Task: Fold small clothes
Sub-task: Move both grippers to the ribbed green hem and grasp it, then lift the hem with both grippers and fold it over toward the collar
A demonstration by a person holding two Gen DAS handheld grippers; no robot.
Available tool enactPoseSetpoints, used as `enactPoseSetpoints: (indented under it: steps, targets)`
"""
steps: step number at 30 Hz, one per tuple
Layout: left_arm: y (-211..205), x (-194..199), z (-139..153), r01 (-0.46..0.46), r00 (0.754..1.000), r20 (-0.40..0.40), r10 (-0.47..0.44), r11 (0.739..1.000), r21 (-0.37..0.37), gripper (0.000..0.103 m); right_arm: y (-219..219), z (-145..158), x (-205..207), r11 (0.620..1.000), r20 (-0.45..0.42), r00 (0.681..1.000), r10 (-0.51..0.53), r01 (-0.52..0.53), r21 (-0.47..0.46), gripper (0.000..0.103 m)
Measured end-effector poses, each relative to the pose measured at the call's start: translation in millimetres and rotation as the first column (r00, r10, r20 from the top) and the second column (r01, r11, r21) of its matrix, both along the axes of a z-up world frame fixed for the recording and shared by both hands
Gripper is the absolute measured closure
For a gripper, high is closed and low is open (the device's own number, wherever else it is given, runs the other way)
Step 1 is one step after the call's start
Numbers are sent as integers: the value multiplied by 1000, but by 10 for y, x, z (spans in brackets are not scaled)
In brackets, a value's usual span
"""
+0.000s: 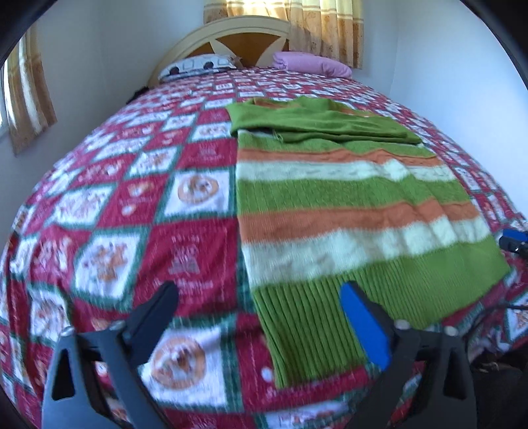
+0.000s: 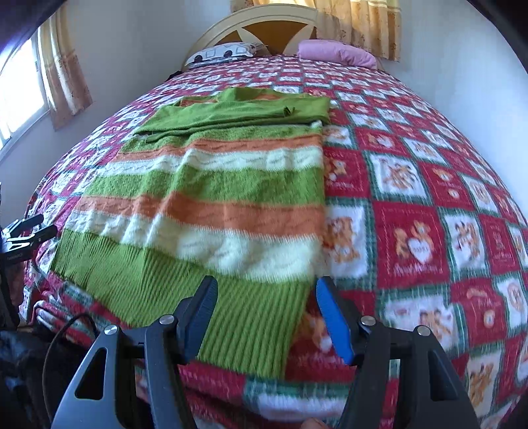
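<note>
the sweater (image 1: 346,204) lay flat on the bed (image 1: 132,204), striped in green, orange and white, with a ribbed green hem at the near end and its plain green sleeves (image 1: 316,122) folded across the far end. it sat on a red, white and green checked blanket (image 2: 412,214) printed with bears, which covered the whole bed. the left gripper (image 1: 260,293) hovered above the near left corner of the hem, its jaws spread wide with nothing between them: the black finger stood over the blanket and the blue-padded finger over the ribbing, and whether they touched the cloth could not be told through the blur. the right gripper (image 2: 267,290) hung over the near right corner of the hem, released as well, one finger above the ribbing and the other just past the sweater's edge, gripping nothing. at the head of the bed a patterned pillow (image 1: 198,66) and a pink pillow (image 1: 313,64) rested against a cream and brown headboard (image 1: 237,36). yellow curtains (image 2: 369,23) hung behind the headboard, and another curtain (image 2: 66,69) beside a bright window on the left wall.
</note>
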State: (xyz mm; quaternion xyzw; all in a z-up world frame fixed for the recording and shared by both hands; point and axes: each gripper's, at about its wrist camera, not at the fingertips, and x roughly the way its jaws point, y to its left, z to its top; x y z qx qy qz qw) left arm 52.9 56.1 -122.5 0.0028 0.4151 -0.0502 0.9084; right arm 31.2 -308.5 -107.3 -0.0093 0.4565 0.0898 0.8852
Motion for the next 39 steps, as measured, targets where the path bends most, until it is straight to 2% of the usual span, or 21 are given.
enactPoseSetpoints:
  steps: [1, 3, 7, 12, 16, 18, 21, 23, 24, 25, 28, 32, 36, 39]
  targets:
    - [11, -24, -13, 6, 1000, -9, -7, 1000, -19, 16, -18, -11, -50, 1000, -3, 1000, -2, 2, 0, 40]
    - [26, -67, -51, 9, 1000, -29, -11, 998, -55, 17, -39, -32, -116, 1000, -8, 1000, -8, 8, 3, 40]
    - [9, -96, -123, 20, 997, -67, -27, 994, -104, 37, -72, -117, -198, 1000, -27, 999, -22, 22, 16, 40]
    - [-12, -142, -185, 25, 994, -101, -39, 991, -134, 40, -58, -204, -245, 999, -40, 999, -21, 22, 36, 40]
    - [1, -135, -260, 26, 989, -140, -49, 986, -165, 55, -32, -215, -258, 999, -24, 1000, -18, 19, 33, 40]
    - [-23, -139, -297, 34, 986, -156, -62, 984, -177, 57, -29, -219, -264, 999, -18, 1000, -22, 22, 35, 40]
    - [-95, -150, -307, 54, 985, -153, -78, 986, -158, 58, 11, -237, -284, 1000, -3, 1000, -20, 20, 19, 40]
    - [-103, -141, -313, 51, 986, -152, -73, 988, -144, 62, 45, -249, -292, 1000, 5, 1000, -15, 15, 4, 41]
    - [-94, -144, -310, 51, 986, -149, -73, 988, -147, 76, 64, -249, -295, 1000, 10, 1000, -11, 11, -8, 47]
    - [-75, -138, -309, 53, 986, -149, -77, 986, -160, 92, 83, -244, -302, 1000, 17, 1000, -4, 4, -24, 62]
    - [-50, -152, -257, 67, 988, -128, -89, 984, -165, 93, 58, -219, -313, 1000, 14, 1000, 2, -2, 9, 88]
    - [-103, -250, -23, 113, 993, -32, -114, 993, -34, 93, -71, -102, -345, 996, 57, 998, -21, 16, 85, 95]
    - [-139, -284, 117, 154, 988, 18, -154, 988, 13, 93, -135, 44, -386, 992, 127, 991, -42, 26, 122, 96]
    - [-126, -222, 191, 148, 988, 37, -150, 988, 50, 93, -120, 208, -388, 992, 193, 980, -45, 21, 122, 97]
